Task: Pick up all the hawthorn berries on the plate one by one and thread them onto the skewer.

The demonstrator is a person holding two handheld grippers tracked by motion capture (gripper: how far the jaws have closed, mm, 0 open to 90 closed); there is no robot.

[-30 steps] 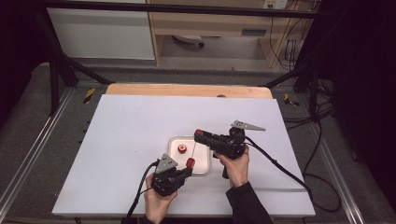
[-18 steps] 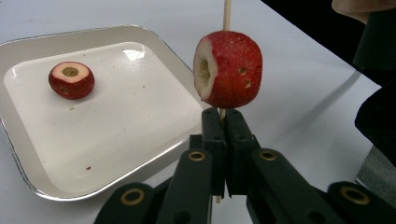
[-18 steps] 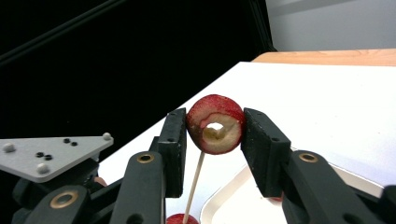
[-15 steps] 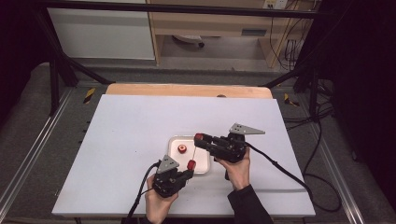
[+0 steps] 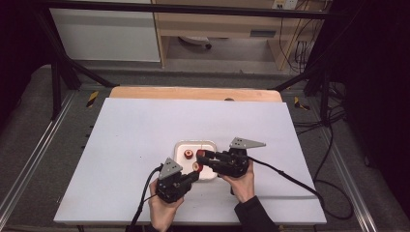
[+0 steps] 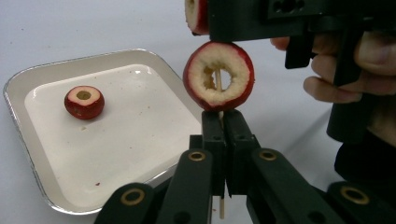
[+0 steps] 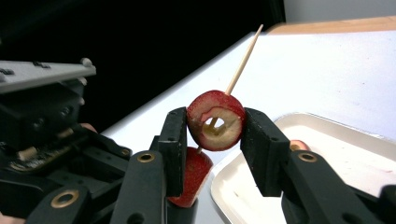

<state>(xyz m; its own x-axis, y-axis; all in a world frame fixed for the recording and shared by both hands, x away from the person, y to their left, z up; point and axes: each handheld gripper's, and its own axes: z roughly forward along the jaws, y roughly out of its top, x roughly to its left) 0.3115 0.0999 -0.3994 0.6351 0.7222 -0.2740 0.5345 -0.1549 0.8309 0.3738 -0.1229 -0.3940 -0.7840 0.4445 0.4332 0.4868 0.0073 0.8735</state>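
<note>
White table [image 5: 145, 145] w/ wooden strip along far edge; near its front-centre sits a white square tray [image 6: 32, 140], one cored red fruit ring [image 6: 84, 101] lying flat inside, left of centre in left gripper view; both grippers meet just by the tray's near-right corner; right gripper [image 7: 215, 128] has jaws part-open, pads pressing both sides of a second fruit ring [image 7: 215, 120], hole lined up on the skewer, above the tray edge; left gripper [image 6: 223, 122] has jaws fully closed, pinching a thin wooden skewer [image 7: 243, 60] upright; a third fruit ring [image 6: 218, 76] is already threaded on the skewer, sitting right on top of the left jaw tips; skewer tip pokes up past the held ring.
</note>
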